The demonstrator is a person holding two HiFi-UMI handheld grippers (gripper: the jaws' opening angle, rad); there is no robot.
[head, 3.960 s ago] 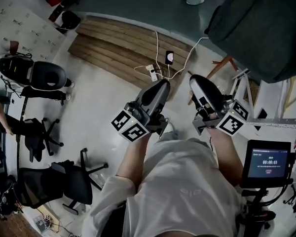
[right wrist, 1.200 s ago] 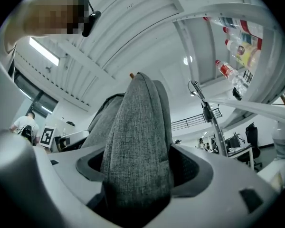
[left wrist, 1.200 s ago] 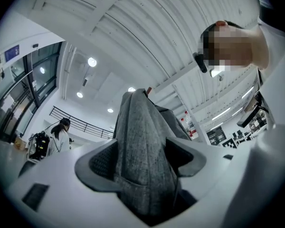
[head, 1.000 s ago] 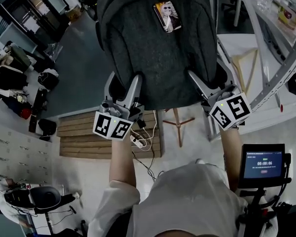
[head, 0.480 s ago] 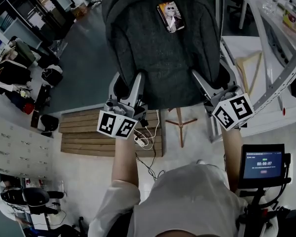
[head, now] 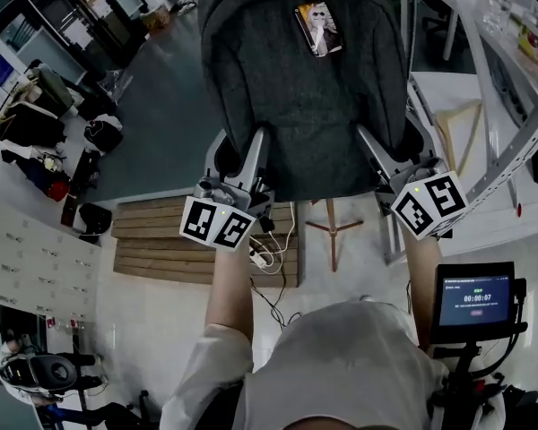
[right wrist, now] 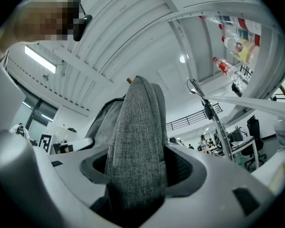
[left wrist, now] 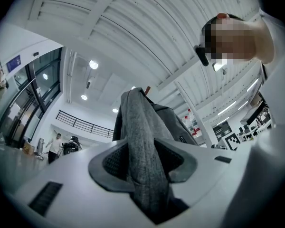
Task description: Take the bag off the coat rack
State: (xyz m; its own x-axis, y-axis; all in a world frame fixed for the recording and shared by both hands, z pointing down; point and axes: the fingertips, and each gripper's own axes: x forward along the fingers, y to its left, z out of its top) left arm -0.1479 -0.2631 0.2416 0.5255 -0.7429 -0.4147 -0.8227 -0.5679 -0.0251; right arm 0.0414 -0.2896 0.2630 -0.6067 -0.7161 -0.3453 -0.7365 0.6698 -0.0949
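Head view:
- Grey fabric bag (head: 305, 88): hangs on the coat rack (head: 330, 227), with the rack's wooden feet on the floor beneath its lower edge.
- Small picture card (head: 318, 28): sits high on the bag's face.

Left gripper (head: 239, 155):
- Reaches up to the bag's lower left corner, marker cube toward the person.
- In the left gripper view: closing on a fold of the grey fabric, pads against it on both sides.

Right gripper (head: 392, 153):
- Reaches up to the lower right corner, about level with the left.
- In the right gripper view: closing as well, on a thicker fold that fills the whole gap, pads pressed to it.

Both gripper views:
- Wooden tip (left wrist: 147, 89): pokes out just over the bag's top.

On the floor:
- Wooden decking (head: 161, 240), with a power strip (head: 262, 258) and loose cables at its near edge.
- Small screen (head: 473, 296) on a stand beside the person's right arm.
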